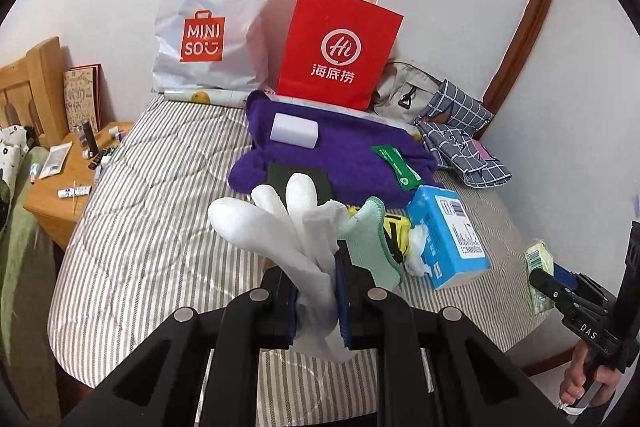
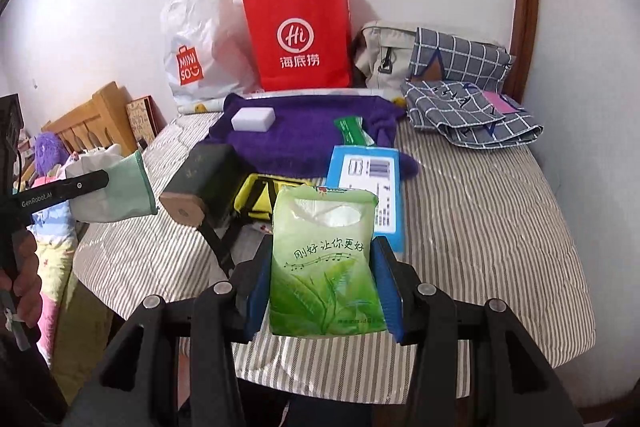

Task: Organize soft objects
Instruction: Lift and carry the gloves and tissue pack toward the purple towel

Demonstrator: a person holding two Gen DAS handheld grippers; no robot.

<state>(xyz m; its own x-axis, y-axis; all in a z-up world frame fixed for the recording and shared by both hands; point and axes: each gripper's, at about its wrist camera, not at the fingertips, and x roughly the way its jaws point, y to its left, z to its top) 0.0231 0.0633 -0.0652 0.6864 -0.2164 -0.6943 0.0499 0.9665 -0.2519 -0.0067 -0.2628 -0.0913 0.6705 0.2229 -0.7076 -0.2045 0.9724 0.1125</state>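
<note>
1. Pinching a bundle of white socks [image 1: 280, 227] with a mint-green cloth [image 1: 370, 247], the left hand-held gripper [image 1: 316, 301] has its pads squeezed narrow around them, lifted above the striped bed [image 1: 160, 227].
2. Right hand-held gripper [image 2: 322, 291] is clamped on a green tissue pack [image 2: 324, 259], held upright off the bed, on the near side of the purple towel [image 2: 304, 139].
3. Just in front of the purple towel: a blue tissue pack [image 2: 366, 195], partly lying on its near edge, a yellow pouch [image 2: 264, 199] and a dark block with a wooden end [image 2: 200, 183].
4. On the towel sit a white sponge block [image 2: 253, 119] and a green packet [image 2: 352, 131].
5. Behind the towel, against the wall, a red paper bag [image 2: 300, 39] and a white MINISO bag [image 2: 196, 47]; to the towel's right, folded checked fabric [image 2: 468, 111] and a beige bag [image 2: 380, 55].
</note>
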